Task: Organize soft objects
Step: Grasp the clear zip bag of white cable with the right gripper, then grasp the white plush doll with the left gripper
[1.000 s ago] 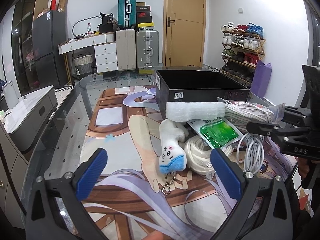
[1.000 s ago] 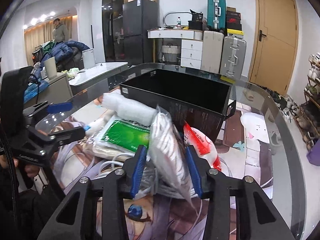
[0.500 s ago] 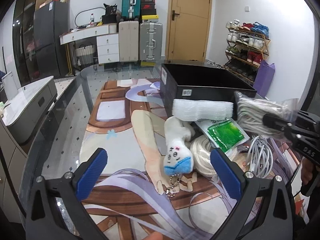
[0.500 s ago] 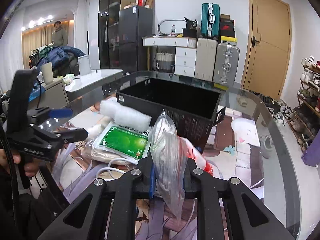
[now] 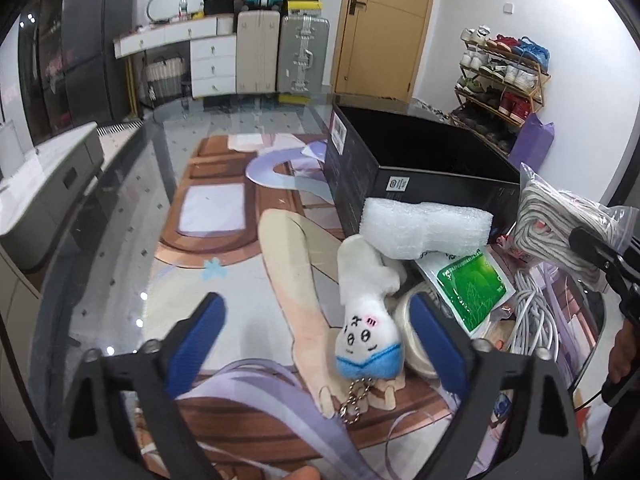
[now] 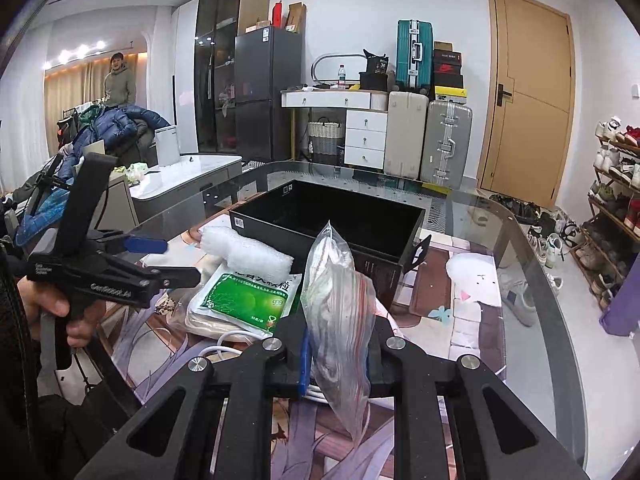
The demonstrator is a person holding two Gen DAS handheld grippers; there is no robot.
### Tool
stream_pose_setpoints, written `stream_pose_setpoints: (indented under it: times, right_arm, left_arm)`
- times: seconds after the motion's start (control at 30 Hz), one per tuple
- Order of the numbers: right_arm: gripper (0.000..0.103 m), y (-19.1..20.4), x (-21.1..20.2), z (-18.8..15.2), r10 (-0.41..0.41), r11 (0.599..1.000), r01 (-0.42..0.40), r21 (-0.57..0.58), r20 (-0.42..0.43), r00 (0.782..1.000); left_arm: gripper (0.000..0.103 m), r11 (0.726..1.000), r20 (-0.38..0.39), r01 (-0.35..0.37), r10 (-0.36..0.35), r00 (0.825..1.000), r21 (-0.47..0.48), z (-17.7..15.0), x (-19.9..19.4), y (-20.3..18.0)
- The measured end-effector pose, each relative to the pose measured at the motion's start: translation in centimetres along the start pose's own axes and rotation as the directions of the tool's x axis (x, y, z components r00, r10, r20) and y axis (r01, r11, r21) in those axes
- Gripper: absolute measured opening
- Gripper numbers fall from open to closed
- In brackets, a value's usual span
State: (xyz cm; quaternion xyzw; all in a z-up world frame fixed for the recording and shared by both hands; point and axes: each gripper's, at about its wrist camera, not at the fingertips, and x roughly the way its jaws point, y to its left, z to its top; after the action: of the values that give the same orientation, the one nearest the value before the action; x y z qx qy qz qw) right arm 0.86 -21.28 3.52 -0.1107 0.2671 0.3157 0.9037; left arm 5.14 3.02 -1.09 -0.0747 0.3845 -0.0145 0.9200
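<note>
A white plush toy [image 5: 368, 320] with a blue end and a key chain lies on the table mat, leaning on a bubble-wrap roll [image 5: 424, 232]. My left gripper [image 5: 316, 340] straddles the toy. Its jaws are closing, and the blue pads [image 5: 436, 344] stand clear of the toy. My right gripper [image 6: 338, 364] is shut on a clear zip bag of grey-white cord [image 6: 336, 304], held up off the table in front of the black box [image 6: 320, 216]. In the left wrist view the bag [image 5: 560, 232] hangs at the right.
A green packet [image 5: 472, 288], a white cable bundle [image 5: 536, 320] and a cream coil [image 5: 404, 312] lie beside the toy. The glass table [image 6: 532, 264] curves away at its edges. A person [image 6: 120, 84] stands far back left; suitcases and a shoe rack line the walls.
The right gripper's jaws closed on the zip bag and raised it. The left gripper moved in over the plush toy and its jaws narrowed.
</note>
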Motion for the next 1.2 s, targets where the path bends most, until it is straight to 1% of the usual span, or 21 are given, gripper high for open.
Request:
stream_pose_setpoints:
  times: [0.03,0.07,0.1,0.13,0.17,0.2,0.23,0.27,0.3,0.33,0.4,0.47,0.6,0.73,1.0,1.2]
  right_arm:
    - [0.018,0.0,0.0,0.0,-0.001,1.000,0.001,-0.002,0.000,1.000]
    - [0.018,-0.1,0.0,0.0,-0.001,1.000,0.001,0.000,-0.001,1.000]
    - [0.018,-0.2,0.0,0.0,-0.001,1.000,0.001,0.005,0.000,1.000]
    - [0.018,-0.3,-0.1,0.0,-0.001,1.000,0.001,0.004,0.001,1.000]
    - [0.018,-0.3,-0.1,0.0,-0.001,1.000,0.001,0.005,-0.002,1.000]
    - [0.018,-0.4,-0.1,0.0,-0.004,1.000,0.004,0.005,-0.001,1.000]
    - [0.018,-0.4,-0.2,0.0,-0.005,1.000,0.005,0.007,0.000,1.000]
    - [0.018,-0.5,-0.2,0.0,-0.004,1.000,0.004,0.012,0.000,1.000]
    - [0.018,-0.6,-0.2,0.0,-0.003,1.000,0.003,0.014,0.000,1.000]
    - [0.018,-0.6,-0.2,0.0,-0.006,1.000,0.006,0.013,0.003,1.000]
    - [0.018,-0.6,-0.3,0.0,-0.006,1.000,0.006,0.011,0.005,1.000]
    - [0.018,-0.6,-0.4,0.0,-0.007,1.000,0.007,0.009,0.002,1.000]
    - [0.018,-0.4,-0.3,0.0,0.000,1.000,0.000,0.007,-0.005,1.000]
    - [0.018,-0.3,-0.4,-0.1,-0.004,1.000,0.005,0.014,-0.004,1.000]
    - [0.018,-0.3,-0.6,0.0,-0.012,1.000,0.011,0.027,0.010,1.000]
    - [0.018,-0.7,-0.3,0.0,-0.003,0.999,0.003,0.037,0.012,1.000]
  left_arm:
    - [0.085,1.000,-0.006,0.003,-0.003,1.000,0.000,0.1,0.3,0.0]
    - [0.076,1.000,-0.011,0.001,-0.001,1.000,0.001,0.1,0.5,0.0]
    - [0.072,1.000,-0.020,0.008,-0.008,1.000,0.003,0.2,0.7,0.0]
    - [0.070,0.999,-0.032,0.035,-0.035,0.999,-0.003,0.2,1.0,0.0]
    - [0.064,0.999,-0.038,0.052,-0.053,0.998,-0.008,0.2,1.1,-0.1]
    - [0.060,0.998,-0.044,0.062,-0.062,0.997,-0.009,0.2,1.1,-0.1]
    - [0.059,0.998,-0.050,0.069,-0.069,0.996,-0.002,0.2,1.2,-0.3]
    - [0.056,0.997,-0.052,0.072,-0.072,0.996,0.007,0.2,1.1,-0.5]
    - [0.050,0.997,-0.056,0.081,-0.080,0.995,0.012,0.1,1.1,-0.6]
    - [0.047,0.996,-0.061,0.092,-0.091,0.994,0.015,0.1,1.0,-0.8]
    - [0.034,0.993,-0.073,0.116,-0.115,0.991,0.015,0.0,0.8,-1.1]
    - [0.028,0.992,-0.077,0.126,-0.124,0.989,0.022,-0.2,0.7,-1.5]
    - [0.025,0.992,-0.059,0.128,-0.127,0.990,0.014,-0.4,0.1,-1.4]
    - [0.025,0.993,-0.038,0.115,-0.115,0.993,-0.002,-0.7,-0.9,-0.7]
    - [0.025,0.995,0.030,0.097,-0.096,0.995,-0.039,-0.8,-3.7,0.8]
    - [0.025,0.994,0.078,0.088,-0.083,0.993,-0.060,-0.1,-5.4,1.3]
